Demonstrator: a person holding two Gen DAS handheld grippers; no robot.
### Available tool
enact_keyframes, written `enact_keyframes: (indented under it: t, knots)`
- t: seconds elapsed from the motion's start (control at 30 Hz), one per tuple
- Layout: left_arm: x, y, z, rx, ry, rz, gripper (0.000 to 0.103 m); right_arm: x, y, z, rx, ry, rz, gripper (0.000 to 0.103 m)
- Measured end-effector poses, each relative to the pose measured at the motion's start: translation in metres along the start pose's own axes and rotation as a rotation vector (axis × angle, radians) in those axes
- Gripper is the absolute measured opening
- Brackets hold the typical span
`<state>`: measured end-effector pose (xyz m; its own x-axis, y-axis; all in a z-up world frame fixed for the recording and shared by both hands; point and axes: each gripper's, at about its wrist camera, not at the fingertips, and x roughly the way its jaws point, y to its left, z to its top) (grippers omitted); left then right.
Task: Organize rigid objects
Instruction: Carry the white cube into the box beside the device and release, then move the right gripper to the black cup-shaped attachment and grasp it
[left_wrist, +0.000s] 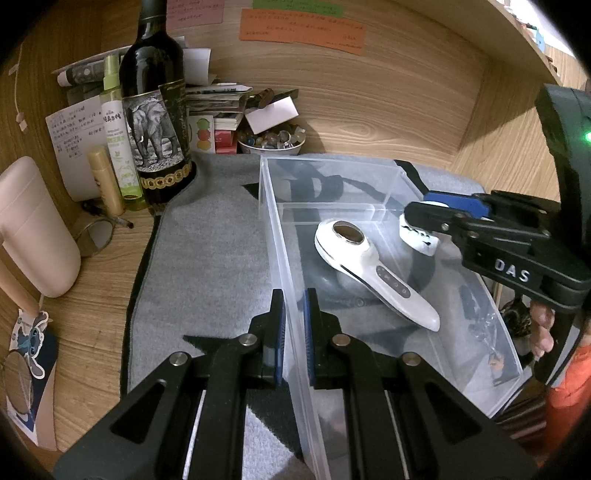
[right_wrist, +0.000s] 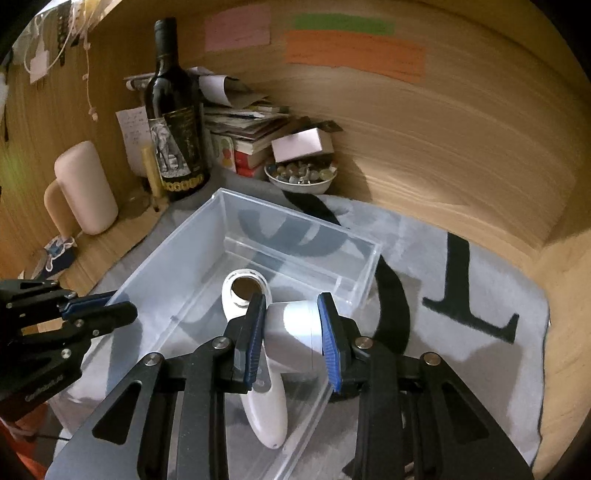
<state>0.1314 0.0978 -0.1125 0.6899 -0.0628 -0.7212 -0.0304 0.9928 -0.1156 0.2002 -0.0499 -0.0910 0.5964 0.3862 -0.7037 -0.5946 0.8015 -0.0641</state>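
White jar (right_wrist: 291, 338) in right tongs (right_wrist: 293, 338) (tilted down)

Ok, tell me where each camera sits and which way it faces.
Left wrist: on the left gripper, looking down along its fingers, which pinch the clear bin wall; the right gripper and a hand enter from the right.
Right wrist: on the right gripper, looking down into the bin past the white cylinder it grips; the left gripper shows at left.
Shared: bin, white handheld device, wine bottle.

Clear bin (right_wrist: 177, 291) on grey cloth. White handheld device (left_wrist: 373, 266) flat inside. White jar (right_wrist: 293, 334) held above.
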Motion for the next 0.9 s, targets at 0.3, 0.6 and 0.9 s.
enact_keyframes:
  t: [0.3, 0.6, 0.9]
  knots:
    - [0.001, 0.0, 0.0, -0.001, 0.0, 0.005, 0.009, 0.018, 0.002, 0.003, -0.011, 0.059, 0.033, 0.026]
    - [0.002, 0.0, 0.001, 0.0, 0.0, 0.009, 0.009, -0.01, -0.006, 0.002, 0.015, -0.007, 0.007, 0.027]
    - [0.002, 0.0, 0.0, 0.0, -0.002, 0.008, 0.009, -0.059, -0.029, -0.014, 0.076, -0.107, -0.139, 0.053]
